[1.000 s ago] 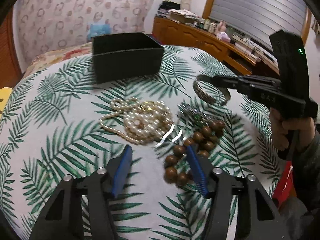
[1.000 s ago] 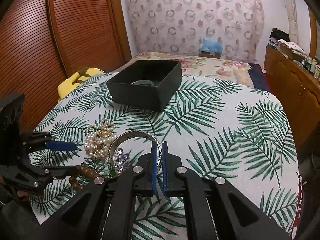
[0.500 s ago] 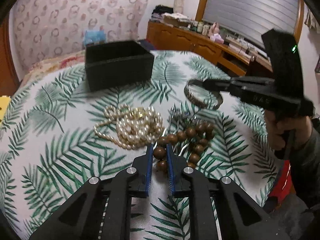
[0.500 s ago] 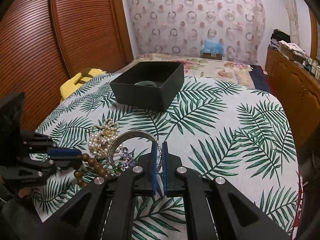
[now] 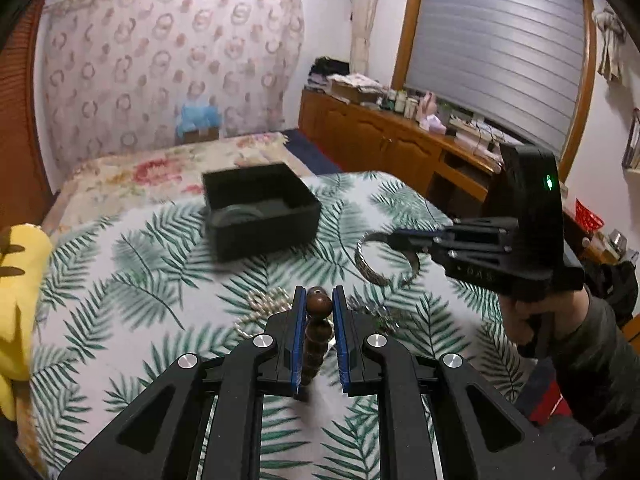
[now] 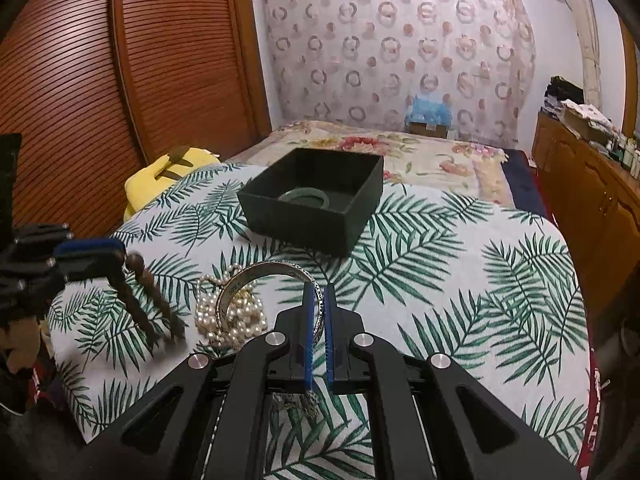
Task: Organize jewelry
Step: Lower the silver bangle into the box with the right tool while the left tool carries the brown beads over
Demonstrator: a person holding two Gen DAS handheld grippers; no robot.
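Note:
My left gripper [image 5: 318, 300] is shut on a brown wooden bead bracelet [image 5: 316, 332] and holds it above the table; the beads hang down, blurred, in the right wrist view [image 6: 148, 300]. My right gripper [image 6: 318, 300] is shut on a silver bangle [image 6: 256, 280] and holds it just above the table; it also shows in the left wrist view [image 5: 370, 270]. A pearl necklace [image 6: 228, 320] lies on the leaf-print cloth under the bangle. A black open box [image 6: 316, 200] stands further back with a green jade bangle [image 6: 304, 199] inside.
A small sparkly jewel piece [image 5: 376, 316] lies by the pearls. A yellow plush [image 6: 168, 172] sits off the table's left edge. A bed [image 6: 420, 156] lies behind the table, a wooden sideboard [image 6: 592, 196] on the right.
My left gripper closed on the bead bracelet and lifted it off the table. My right gripper kept its hold on the silver bangle and rose slightly.

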